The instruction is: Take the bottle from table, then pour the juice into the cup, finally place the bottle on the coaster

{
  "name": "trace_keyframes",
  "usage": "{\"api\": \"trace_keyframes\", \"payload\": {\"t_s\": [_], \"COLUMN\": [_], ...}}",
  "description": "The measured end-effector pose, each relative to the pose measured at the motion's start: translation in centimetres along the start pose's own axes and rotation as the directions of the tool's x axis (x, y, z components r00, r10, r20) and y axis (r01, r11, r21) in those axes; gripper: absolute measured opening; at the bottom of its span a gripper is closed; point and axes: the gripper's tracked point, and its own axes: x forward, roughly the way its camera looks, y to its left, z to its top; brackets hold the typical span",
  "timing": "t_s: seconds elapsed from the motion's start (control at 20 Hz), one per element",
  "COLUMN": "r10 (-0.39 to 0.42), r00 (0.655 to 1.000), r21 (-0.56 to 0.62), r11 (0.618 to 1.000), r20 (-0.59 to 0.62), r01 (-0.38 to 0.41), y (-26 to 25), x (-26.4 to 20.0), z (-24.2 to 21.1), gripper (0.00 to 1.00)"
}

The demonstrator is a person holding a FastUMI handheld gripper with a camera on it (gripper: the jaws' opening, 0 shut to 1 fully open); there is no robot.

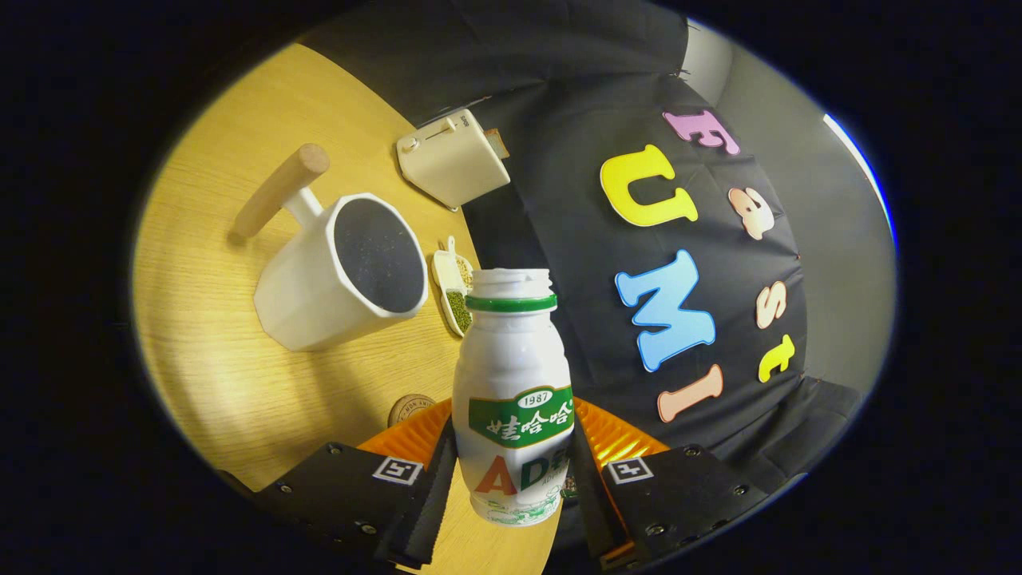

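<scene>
Low in the frame's centre, the gripper (pixel 511 471) is clamped on an uncapped white plastic bottle (pixel 512 399). Up left on the wooden table (pixel 231 375) stands a white faceted cup (pixel 339 275), interior dark, contents unclear. A small round coaster (pixel 409 409) lies just beside the fingers.

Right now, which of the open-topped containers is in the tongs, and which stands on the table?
The bottle, cap off, is clamped between the tongs. The white cup with the wooden handle stands free on the table, beyond the tongs.
</scene>
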Motion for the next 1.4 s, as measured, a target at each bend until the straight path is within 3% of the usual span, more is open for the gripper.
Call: {"api": "trace_keyframes", "payload": {"t_s": [1.4], "r10": [-0.02], "r00": [1.0], "r21": [-0.242], "r11": [0.97], "r20": [-0.011], "r01": [0.017], "y": [-1.4], "x": [-0.6], "z": [1.4], "gripper": [0.69]}}
